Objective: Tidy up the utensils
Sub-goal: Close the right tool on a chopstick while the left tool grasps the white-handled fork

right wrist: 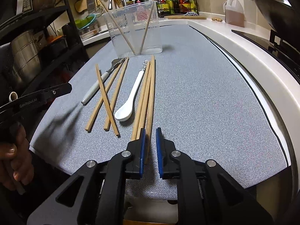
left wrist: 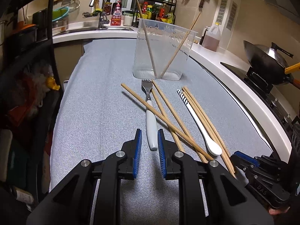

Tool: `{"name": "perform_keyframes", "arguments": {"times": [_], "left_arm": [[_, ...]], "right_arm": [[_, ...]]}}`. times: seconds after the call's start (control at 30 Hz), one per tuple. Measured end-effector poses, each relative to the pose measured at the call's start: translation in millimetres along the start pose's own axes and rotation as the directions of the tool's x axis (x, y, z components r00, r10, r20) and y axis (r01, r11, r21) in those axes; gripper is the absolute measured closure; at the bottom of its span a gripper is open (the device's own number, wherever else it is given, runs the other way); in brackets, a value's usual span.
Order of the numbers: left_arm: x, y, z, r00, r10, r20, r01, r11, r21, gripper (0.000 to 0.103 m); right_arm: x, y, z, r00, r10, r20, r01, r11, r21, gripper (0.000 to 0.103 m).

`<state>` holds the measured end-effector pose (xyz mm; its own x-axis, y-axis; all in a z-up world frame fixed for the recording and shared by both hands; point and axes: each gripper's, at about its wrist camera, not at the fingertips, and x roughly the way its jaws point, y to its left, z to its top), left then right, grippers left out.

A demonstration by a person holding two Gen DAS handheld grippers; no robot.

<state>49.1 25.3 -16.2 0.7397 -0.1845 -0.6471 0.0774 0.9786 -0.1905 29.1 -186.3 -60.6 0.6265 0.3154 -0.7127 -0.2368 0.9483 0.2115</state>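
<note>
A clear plastic container (left wrist: 163, 50) stands on the grey mat with two wooden chopsticks (left wrist: 149, 43) leaning inside; it also shows in the right wrist view (right wrist: 135, 30). In front of it lie a white-handled fork (left wrist: 151, 120), several loose chopsticks (left wrist: 165, 118) and a white spoon with a striped handle (left wrist: 198, 120). My left gripper (left wrist: 149, 133) is open, its jaws on either side of the fork handle's end. My right gripper (right wrist: 151, 131) is open at the near ends of a chopstick bundle (right wrist: 148, 93), beside the spoon (right wrist: 131, 97); one chopstick end lies between the jaws.
A grey mat (right wrist: 206, 93) covers the counter. A wok (left wrist: 266, 58) on a stove and an oil jug (left wrist: 211, 37) stand to the right. A sink, faucet (left wrist: 99, 3) and spice rack are at the back. A black shelf rack (right wrist: 37, 43) stands left.
</note>
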Motion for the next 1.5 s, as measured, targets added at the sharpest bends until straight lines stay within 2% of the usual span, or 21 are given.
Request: {"name": "perform_keyframes", "arguments": {"times": [0.17, 0.33, 0.37, 0.5, 0.7, 0.93, 1.2, 1.37, 1.5], "left_arm": [[8, -9, 0, 0.998, -0.057, -0.017, 0.057, 0.998, -0.024, 0.086], [21, -24, 0, 0.994, -0.095, -0.052, 0.094, 0.995, -0.029, 0.086], [22, -25, -1, 0.994, -0.090, -0.055, 0.088, 0.996, -0.029, 0.085], [27, -23, -2, 0.998, 0.021, -0.057, -0.022, 1.000, -0.019, 0.086], [36, -16, -6, 0.995, 0.066, -0.076, -0.067, 0.998, -0.008, 0.085], [43, -14, -4, 0.993, 0.084, -0.081, -0.086, 0.996, -0.016, 0.085], [47, -19, -1, 0.989, 0.117, -0.085, -0.116, 0.993, 0.022, 0.086], [37, -14, -7, 0.990, 0.110, -0.089, -0.109, 0.994, 0.013, 0.086], [16, -6, -24, 0.990, 0.108, -0.090, -0.107, 0.994, 0.013, 0.086]], "right_arm": [[0, 5, -1, 1.000, -0.030, 0.000, 0.030, 0.999, -0.034, 0.091], [-3, 3, -3, 0.999, -0.043, 0.001, 0.043, 0.998, -0.036, 0.098], [-3, 2, -4, 0.999, -0.043, 0.001, 0.043, 0.999, -0.032, 0.098], [-7, -4, -6, 0.998, -0.064, 0.007, 0.065, 0.998, -0.024, 0.098], [-7, -11, -6, 0.998, -0.059, 0.011, 0.059, 0.998, 0.001, 0.097], [-7, -11, -3, 0.998, -0.059, 0.013, 0.059, 0.998, -0.003, 0.096], [-6, -9, -4, 0.997, -0.071, 0.019, 0.071, 0.997, -0.011, 0.097], [-6, -11, -2, 0.997, -0.072, 0.013, 0.072, 0.997, -0.003, 0.098], [-7, -12, -2, 0.997, -0.069, 0.015, 0.069, 0.998, 0.002, 0.097]]}}
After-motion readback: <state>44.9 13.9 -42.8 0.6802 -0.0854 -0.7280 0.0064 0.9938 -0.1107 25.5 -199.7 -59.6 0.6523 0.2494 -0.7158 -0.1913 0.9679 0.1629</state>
